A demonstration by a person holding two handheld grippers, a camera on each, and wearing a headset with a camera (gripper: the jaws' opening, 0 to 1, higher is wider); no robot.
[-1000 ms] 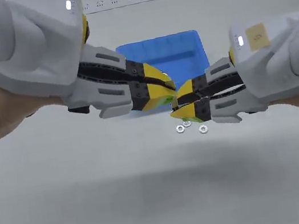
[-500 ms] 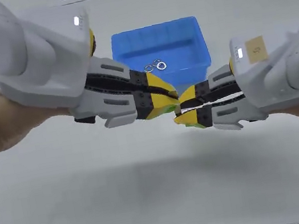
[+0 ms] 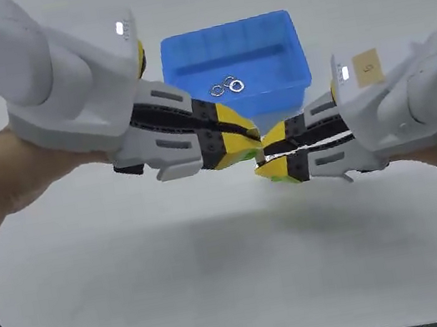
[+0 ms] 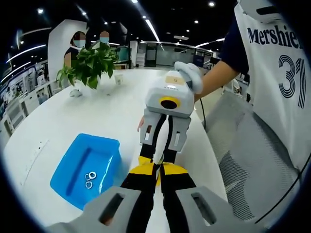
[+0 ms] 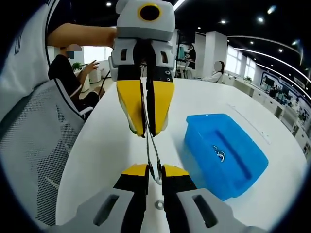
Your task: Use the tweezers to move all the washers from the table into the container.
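Right gripper view: left gripper point(image 5: 146, 133) clamps thin steel tweezers point(image 5: 147, 155); right gripper point(image 5: 154, 170) closed on their legs. Small silver washer point(image 5: 159, 205) on white desk point(image 5: 104, 145) by tips; blue plastic container point(image 5: 233, 167) far side. Pick-up step; nxt: nip & lift.

White table point(image 3: 222, 281) carries a blue container point(image 3: 283, 94); one loose washer point(image 5: 159, 204) lies on its surface.

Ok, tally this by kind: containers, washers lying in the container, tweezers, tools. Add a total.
Blue rectangular plastic container: 1
Silver metal ring washers inside it: 3
Thin metal tweezers: 1
Grey handheld tools with yellow tips: 2, the left tool and the right tool
Total: 7
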